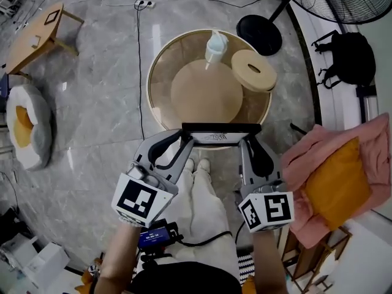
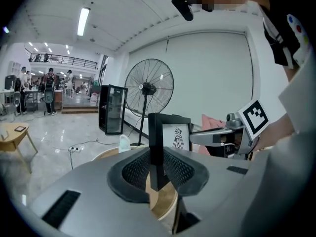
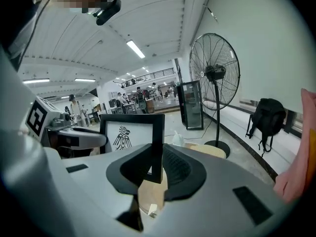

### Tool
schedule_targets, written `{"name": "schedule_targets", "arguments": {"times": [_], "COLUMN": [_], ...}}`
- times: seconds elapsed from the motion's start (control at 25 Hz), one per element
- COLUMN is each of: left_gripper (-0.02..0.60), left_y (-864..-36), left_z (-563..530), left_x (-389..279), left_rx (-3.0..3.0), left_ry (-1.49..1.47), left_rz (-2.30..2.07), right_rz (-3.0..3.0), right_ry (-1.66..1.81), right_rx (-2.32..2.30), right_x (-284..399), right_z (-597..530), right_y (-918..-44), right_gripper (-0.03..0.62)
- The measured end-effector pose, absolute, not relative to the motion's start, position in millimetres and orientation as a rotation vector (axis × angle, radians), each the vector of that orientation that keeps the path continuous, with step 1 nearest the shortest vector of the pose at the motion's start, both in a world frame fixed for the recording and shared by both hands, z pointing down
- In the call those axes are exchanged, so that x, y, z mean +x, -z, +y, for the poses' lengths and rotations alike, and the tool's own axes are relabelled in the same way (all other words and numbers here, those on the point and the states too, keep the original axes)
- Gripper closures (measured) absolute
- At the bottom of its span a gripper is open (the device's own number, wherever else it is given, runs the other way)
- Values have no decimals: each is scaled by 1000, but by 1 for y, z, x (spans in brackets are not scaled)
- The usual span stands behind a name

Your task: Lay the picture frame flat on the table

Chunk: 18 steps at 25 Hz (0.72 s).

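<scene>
The black picture frame [image 1: 220,133], with a white print of a bird figure, stands upright over the near edge of the round glass-topped table [image 1: 153,72]. My left gripper [image 1: 185,136] is shut on its left side bar and my right gripper [image 1: 250,138] is shut on its right side bar. In the left gripper view the frame [image 2: 170,132] shows edge-on, its bar pinched between my left gripper [image 2: 157,169]. The right gripper view shows the frame [image 3: 131,135] from the front, with its right bar between the pads of my right gripper [image 3: 157,164].
On the table sit a white bottle [image 1: 215,46], a round wooden box [image 1: 253,70] and a large wooden disc [image 1: 206,92]. A fan base [image 1: 260,34] stands behind the table. A pink cloth with an orange cushion [image 1: 334,182] lies right; a pet bed [image 1: 27,124] left.
</scene>
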<state>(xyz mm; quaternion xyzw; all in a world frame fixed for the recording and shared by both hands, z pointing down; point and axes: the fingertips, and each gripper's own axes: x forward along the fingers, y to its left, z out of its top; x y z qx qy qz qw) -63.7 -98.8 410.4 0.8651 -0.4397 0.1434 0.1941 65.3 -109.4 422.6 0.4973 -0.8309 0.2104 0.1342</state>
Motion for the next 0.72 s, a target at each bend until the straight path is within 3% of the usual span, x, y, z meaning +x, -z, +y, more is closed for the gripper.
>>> {"name": "schedule_targets", "arguments": {"times": [0.72], "left_gripper": [491], "left_y": [-568], "left_z": [-113], "left_x": [-71], "left_rx": [2225], "left_ry": [-482], "left_rz": [-1105], "right_rz": [-2223], "right_ry": [-837], "right_rx": [1371], "right_x": [62], "right_z": [-119], "right_y": [-572], "right_gripper": [510]}}
